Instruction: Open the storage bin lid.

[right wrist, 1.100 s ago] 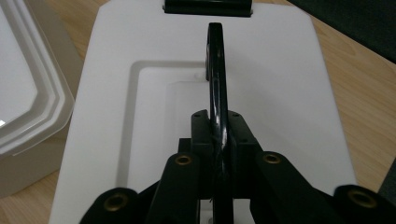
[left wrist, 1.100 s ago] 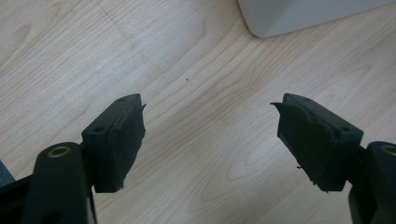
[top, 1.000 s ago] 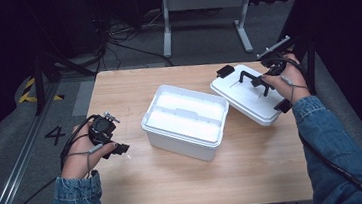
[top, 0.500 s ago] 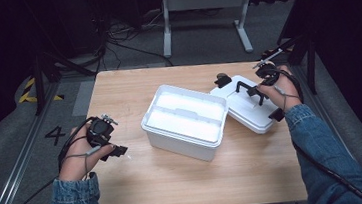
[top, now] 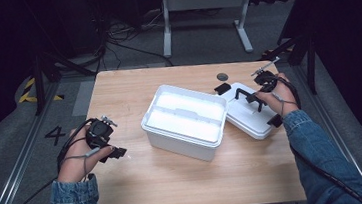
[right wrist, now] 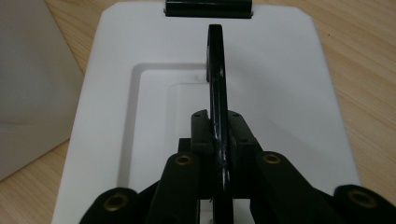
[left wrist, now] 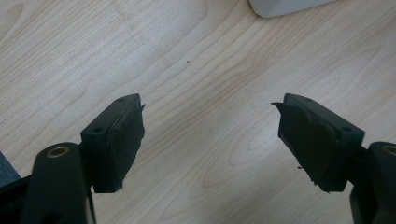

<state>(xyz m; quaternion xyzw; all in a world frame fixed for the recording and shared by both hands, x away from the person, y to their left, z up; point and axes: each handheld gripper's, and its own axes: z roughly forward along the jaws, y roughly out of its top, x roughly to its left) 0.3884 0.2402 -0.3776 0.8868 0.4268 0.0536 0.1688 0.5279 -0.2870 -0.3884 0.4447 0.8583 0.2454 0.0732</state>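
Note:
A white open box [top: 185,119] stands in the middle of the wooden table [top: 167,183]. Its white lid [top: 248,115] [right wrist: 280,93] lies just to the right, leaning near the box's right wall, with a black handle [top: 242,95] [right wrist: 216,60] standing upright and a black latch [top: 222,89] [right wrist: 208,8] at its far end. My right gripper [top: 255,100] [right wrist: 219,140] is shut on that black handle. My left gripper [top: 118,152] [left wrist: 210,135] hovers open over bare wood at the table's left, holding nothing; a corner of the box [left wrist: 289,5] shows ahead of it.
A small dark round spot [top: 222,76] marks the table behind the lid. Beyond the table are a metal stand [top: 200,9] and cables [top: 123,42] on the floor. A rail [top: 11,183] runs along the left side.
My right gripper has carried the lid by its handle leftward and toward the box. My left gripper has stayed about where it was, open.

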